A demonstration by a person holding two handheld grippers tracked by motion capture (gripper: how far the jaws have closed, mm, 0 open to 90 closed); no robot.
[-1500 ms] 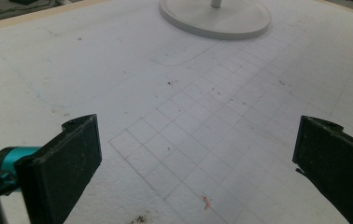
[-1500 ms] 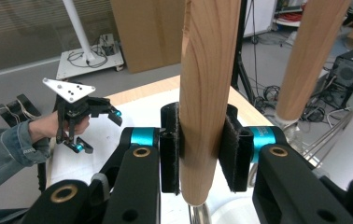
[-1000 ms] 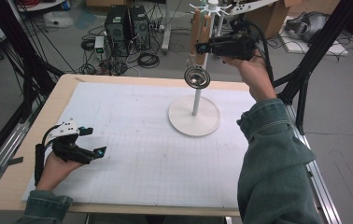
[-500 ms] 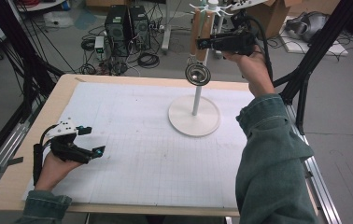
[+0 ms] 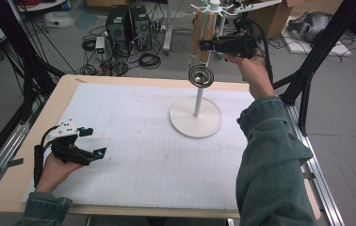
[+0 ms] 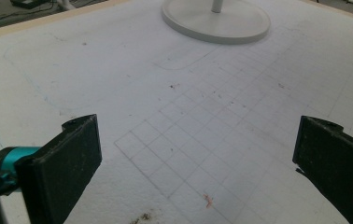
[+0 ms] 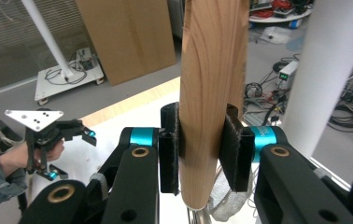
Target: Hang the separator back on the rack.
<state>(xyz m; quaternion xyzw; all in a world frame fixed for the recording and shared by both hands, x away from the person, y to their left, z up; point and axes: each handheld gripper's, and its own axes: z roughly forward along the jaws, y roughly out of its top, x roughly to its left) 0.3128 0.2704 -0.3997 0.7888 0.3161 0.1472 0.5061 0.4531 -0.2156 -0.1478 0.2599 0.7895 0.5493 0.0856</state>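
My right hand-held gripper [image 7: 198, 154] is clamped on the wooden handle [image 7: 214, 84] hanging by the white stand [image 5: 197, 101], far right. Left hand-held gripper [image 5: 87, 143] is released, resting near left on the bench [image 5: 133, 160].

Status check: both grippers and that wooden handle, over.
Right gripper shut on wooden-handled metal whisk beside white stand. Left gripper open, resting low over table. Nothing in the way.

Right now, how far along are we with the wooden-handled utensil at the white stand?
In hand: the right hand-held gripper is clamped on the wooden handle of the utensil, held beside the white stand up near its top hooks. Its round metal head hangs below. Whether it is hooked on I cannot tell. Left: release or carry it clear. The left hand-held gripper rests open on the table mat.
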